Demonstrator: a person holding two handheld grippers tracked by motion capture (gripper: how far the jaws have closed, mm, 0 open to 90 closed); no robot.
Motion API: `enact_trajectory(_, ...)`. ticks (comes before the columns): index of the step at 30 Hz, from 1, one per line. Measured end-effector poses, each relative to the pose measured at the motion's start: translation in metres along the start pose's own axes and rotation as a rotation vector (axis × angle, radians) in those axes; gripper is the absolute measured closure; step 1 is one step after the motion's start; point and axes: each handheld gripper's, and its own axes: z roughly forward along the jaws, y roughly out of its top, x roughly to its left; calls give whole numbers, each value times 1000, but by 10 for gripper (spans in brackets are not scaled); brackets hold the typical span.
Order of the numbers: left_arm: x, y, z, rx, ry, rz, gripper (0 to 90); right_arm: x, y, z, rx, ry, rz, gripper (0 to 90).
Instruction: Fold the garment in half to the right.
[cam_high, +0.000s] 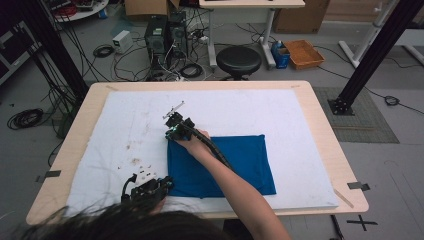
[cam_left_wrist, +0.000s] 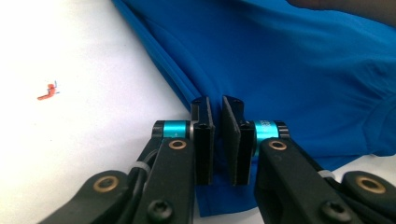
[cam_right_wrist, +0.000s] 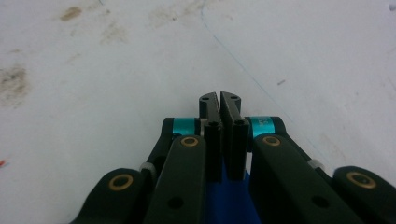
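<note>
A folded blue cloth (cam_high: 235, 165) lies on the white mat (cam_high: 125, 120), right of the middle. My left gripper (cam_high: 168, 183) sits at the cloth's near left corner; in the left gripper view the gripper (cam_left_wrist: 217, 105) is pinched on the edge of the cloth (cam_left_wrist: 289, 60). My right gripper (cam_high: 171, 135) reaches across to the far left corner, with the forearm lying over the cloth. In the right gripper view the gripper (cam_right_wrist: 219, 100) has its tips together, with a strip of blue cloth (cam_right_wrist: 231, 200) caught low between the jaws.
The mat covers most of a wooden table (cam_high: 325, 145). Brown stains (cam_high: 135, 161) and small dark specks mark the mat left of the cloth. A tiny red mark (cam_left_wrist: 46, 91) shows beside the left gripper. A black stool (cam_high: 238, 60) stands beyond the far edge.
</note>
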Motion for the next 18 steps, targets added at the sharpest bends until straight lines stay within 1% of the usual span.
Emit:
enact_trajectory(2, 0, 2, -2, -7, -4, 1, 843, 1, 1, -5, -20, 1, -8, 888)
enact_trajectory(4, -1, 5, -5, -20, -10, 8, 847, 0, 2, -12, -37, 9, -1, 887)
enact_trajectory(6, -4, 8, -8, -35, -12, 31, 850, -2, 3, -22, -60, 8, 6, 887)
enact_trajectory(8, -8, 12, -10, -50, -20, 49, 853, -7, 2, -34, -98, 26, 22, 887)
enact_trajectory(9, -10, 14, -11, -58, -29, 50, 853, -9, 1, -40, -113, 33, 35, 887)
enact_trajectory(10, -12, 16, -12, -66, -44, 47, 854, -12, 0, -47, -125, 38, 38, 887)
enact_trajectory(11, -15, 18, -13, -74, -60, 44, 855, -14, -2, -53, -139, 43, 53, 887)
enact_trajectory(12, -18, 21, -14, -81, -70, 48, 855, -17, -5, -60, -151, 48, 57, 887)
enact_trajectory(15, -31, 28, -13, -95, -108, 71, 856, -27, -13, -79, -174, 58, 63, 887)
enact_trajectory(18, -48, 36, -9, -103, -153, 86, 856, -38, -23, -97, -195, 76, 86, 887)
